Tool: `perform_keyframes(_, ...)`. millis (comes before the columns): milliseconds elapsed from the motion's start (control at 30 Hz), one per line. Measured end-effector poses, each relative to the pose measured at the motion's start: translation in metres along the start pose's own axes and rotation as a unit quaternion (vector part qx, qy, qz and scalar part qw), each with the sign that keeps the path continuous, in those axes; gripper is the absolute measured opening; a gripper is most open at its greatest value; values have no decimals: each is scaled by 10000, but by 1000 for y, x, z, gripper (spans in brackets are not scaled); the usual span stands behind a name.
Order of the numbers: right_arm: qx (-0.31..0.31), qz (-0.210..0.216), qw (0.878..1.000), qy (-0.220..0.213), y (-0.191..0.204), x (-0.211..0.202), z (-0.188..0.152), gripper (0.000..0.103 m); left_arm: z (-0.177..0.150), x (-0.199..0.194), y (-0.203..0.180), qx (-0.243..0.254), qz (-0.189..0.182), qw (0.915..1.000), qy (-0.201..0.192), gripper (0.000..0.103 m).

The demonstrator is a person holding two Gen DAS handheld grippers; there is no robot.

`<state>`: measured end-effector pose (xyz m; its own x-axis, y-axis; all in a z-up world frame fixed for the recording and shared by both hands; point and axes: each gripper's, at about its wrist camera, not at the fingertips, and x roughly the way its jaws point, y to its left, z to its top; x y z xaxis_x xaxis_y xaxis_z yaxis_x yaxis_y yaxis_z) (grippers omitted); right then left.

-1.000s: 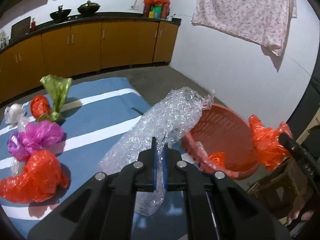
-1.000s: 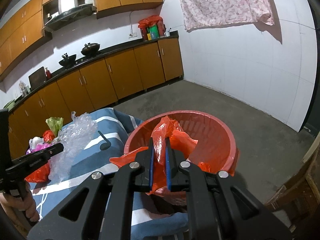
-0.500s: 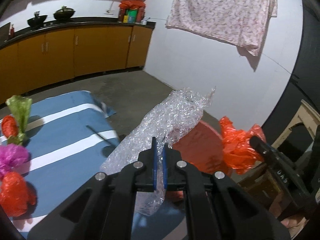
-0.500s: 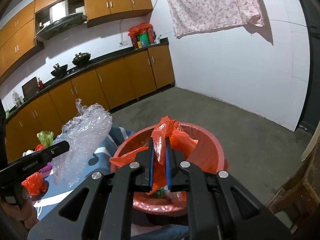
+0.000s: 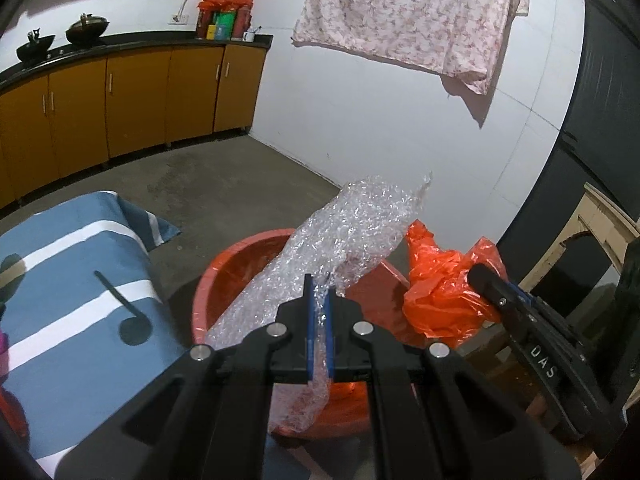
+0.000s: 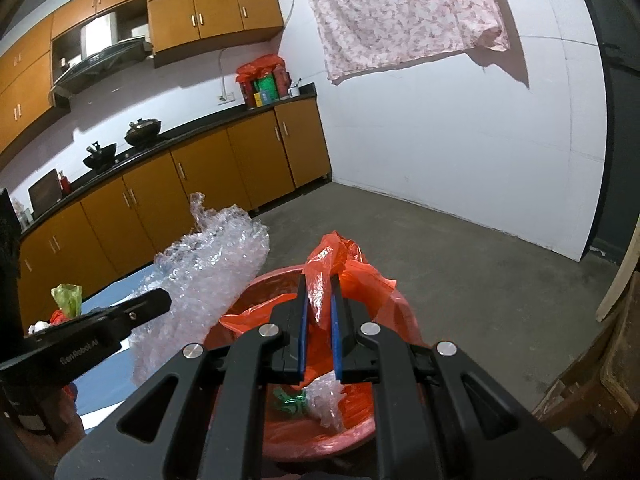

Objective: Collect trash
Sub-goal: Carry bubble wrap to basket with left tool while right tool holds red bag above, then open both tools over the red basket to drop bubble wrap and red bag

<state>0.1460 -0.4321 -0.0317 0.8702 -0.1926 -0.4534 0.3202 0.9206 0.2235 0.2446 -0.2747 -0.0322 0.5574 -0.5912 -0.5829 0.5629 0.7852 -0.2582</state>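
My left gripper is shut on a long sheet of clear bubble wrap, which hangs over the red plastic basin standing on the floor. My right gripper is shut on a crumpled orange plastic bag and holds it above the same red basin. In the left wrist view the orange bag hangs to the right of the bubble wrap, with the right gripper behind it. In the right wrist view the bubble wrap and left gripper are on the left. Green and clear scraps lie inside the basin.
A blue cloth with white stripes covers the surface left of the basin, with a green bag and other bags at its far end. Orange kitchen cabinets line the back wall. A wooden stool stands at the right. Bare concrete floor lies beyond.
My left gripper has carried the bubble wrap rightward from over the blue cloth to above the basin. My right gripper with the orange bag has shifted over the basin; both stay shut.
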Motion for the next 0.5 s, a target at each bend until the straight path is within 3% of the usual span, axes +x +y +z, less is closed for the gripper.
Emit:
perform_keyframes(400, 66, 128, 9999, -8, 0, 15, 2, 11, -3, 28, 3, -99, -95, 9998, 150, 8)
perform_keyframes(467, 79, 200, 9997, 90, -1, 21, 1, 15, -6, 30, 10, -228, -63, 9995, 190, 21)
perform_keyframes(500, 72, 203, 9997, 115, -1, 22, 1, 23, -7, 30, 13, -269, -21, 9995, 191, 32)
